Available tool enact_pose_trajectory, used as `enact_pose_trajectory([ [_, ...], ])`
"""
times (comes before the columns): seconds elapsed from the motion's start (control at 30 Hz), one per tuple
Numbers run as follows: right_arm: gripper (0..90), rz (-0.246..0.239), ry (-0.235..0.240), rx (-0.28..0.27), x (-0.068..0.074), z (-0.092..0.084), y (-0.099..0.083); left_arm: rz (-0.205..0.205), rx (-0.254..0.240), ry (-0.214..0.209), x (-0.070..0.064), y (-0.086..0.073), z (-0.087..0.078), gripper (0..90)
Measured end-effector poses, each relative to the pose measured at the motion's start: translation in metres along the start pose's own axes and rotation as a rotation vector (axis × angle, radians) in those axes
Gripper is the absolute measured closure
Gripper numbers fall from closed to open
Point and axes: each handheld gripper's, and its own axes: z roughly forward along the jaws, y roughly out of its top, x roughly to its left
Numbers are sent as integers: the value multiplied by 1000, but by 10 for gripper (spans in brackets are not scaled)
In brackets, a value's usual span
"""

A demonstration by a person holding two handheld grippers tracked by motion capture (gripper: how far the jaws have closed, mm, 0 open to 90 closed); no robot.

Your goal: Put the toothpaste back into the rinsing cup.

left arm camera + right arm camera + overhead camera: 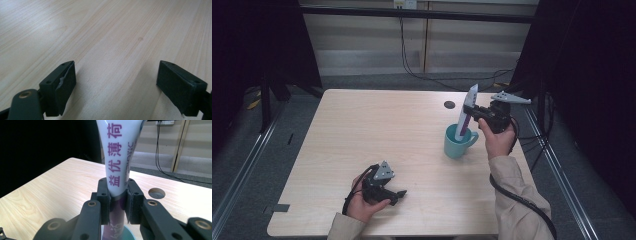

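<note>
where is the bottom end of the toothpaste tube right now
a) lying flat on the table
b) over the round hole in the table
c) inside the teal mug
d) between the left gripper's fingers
c: the toothpaste tube, clamped by the right gripper, stands with its lower end inside the teal mug.

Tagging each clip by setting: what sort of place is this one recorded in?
Probably a lab or recording booth, not a home: a bare wooden table with a cable hole, black curtains on both sides, and loose cables on the grey floor behind.
</note>
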Motion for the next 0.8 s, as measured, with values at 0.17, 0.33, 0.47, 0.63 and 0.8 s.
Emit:
enact_pose_trajectory([
  [0.17,762,3,-1,6,-2,2,-6,0,0,0,0,0,0,157],
  [0.33,761,13,-14,11,-3,3,-12,0,0,0,0,0,0,157],
  [0.47,761,18,-15,13,-3,4,-15,0,0,0,0,0,0,157],
  [0.63,760,19,-10,16,-4,6,-19,0,0,0,0,0,0,157],
  [0.8,759,25,-17,22,-5,7,-26,1,2,-1,0,0,0,157],
])
